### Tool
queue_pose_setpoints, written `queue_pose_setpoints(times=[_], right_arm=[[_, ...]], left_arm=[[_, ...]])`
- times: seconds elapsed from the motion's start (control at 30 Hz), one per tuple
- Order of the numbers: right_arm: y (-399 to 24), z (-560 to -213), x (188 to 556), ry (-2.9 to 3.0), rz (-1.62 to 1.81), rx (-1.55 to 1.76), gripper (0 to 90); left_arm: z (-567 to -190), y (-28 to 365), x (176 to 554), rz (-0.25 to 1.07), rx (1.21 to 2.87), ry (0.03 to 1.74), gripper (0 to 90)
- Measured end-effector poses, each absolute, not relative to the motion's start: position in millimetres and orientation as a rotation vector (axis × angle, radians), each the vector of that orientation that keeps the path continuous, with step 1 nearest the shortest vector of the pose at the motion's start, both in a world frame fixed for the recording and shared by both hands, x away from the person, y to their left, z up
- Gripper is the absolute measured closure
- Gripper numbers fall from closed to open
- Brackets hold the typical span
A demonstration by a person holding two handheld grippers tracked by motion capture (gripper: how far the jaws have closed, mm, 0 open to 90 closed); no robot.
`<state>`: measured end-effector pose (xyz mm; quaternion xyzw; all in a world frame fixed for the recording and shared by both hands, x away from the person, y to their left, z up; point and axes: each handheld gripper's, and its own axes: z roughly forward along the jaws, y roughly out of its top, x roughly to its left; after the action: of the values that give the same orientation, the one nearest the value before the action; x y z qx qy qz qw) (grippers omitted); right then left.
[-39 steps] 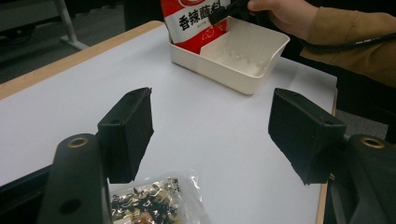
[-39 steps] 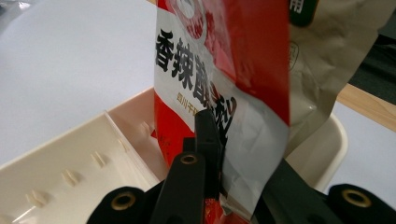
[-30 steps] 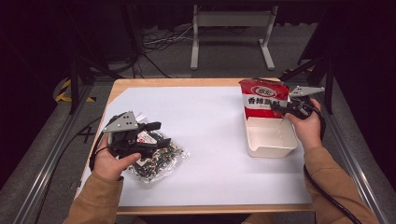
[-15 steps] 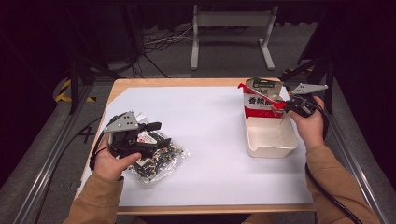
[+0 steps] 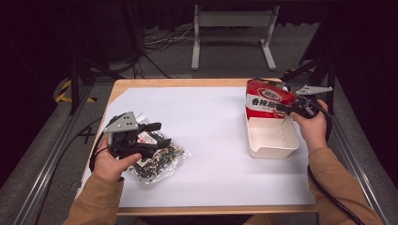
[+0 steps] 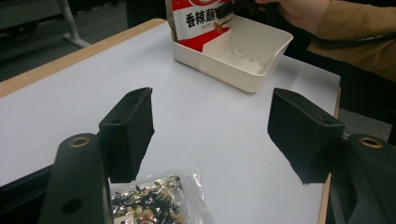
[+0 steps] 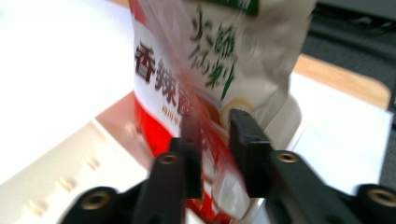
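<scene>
Jaws of the right gripper point(image 7: 215, 140) have just been opening, and the edge of the red-and-white snack bag point(image 5: 267, 97) stands between them; the blurred right gripper view does not settle whether the pads press on it. That bag stands upright in the far end of the cream plastic bin point(image 5: 272, 145), near the right edge of the white worktop point(image 5: 211, 140), with the right gripper point(image 5: 285, 108) at its side in the high view. Over at the left, the left gripper point(image 6: 210, 135) has its jaws wide apart with nothing between them, hovering just above a clear packet of dark mixed bits point(image 5: 162, 158) lying flat on the worktop.
</scene>
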<state>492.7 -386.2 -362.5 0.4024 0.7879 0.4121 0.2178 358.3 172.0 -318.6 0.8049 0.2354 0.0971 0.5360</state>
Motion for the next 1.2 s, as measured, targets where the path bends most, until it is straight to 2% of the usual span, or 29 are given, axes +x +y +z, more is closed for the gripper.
queue_pose_setpoints(times=[0.07, 0.33, 0.83, 1.0, 1.2], right_arm=[[-386.8, -357.8, 491.6, 2.141, 1.150, 1.114, 65.2], [-394.4, -345.5, 484.7, 2.023, 1.164, 1.139, 48.2], [-400.9, -337.8, 438.4, 2.030, 1.124, 1.070, 37.6], [-396.4, -334.9, 423.5, 2.029, 1.138, 1.063, 37.3], [-382.7, -328.5, 403.2, 2.036, 1.185, 1.030, 38.7]], left_arm=[[-318.9, 173.0, 358.4, 0.235, 1.914, 0.565, 31.9], [-317.7, 175.7, 356.2, 0.255, 1.902, 0.567, 31.9], [-328.7, 197.9, 355.0, 0.290, 1.886, 0.641, 30.6], [-332.0, 199.4, 355.0, 0.300, 1.906, 0.638, 34.2], [-335.5, 202.1, 357.9, 0.316, 1.920, 0.661, 29.6]])
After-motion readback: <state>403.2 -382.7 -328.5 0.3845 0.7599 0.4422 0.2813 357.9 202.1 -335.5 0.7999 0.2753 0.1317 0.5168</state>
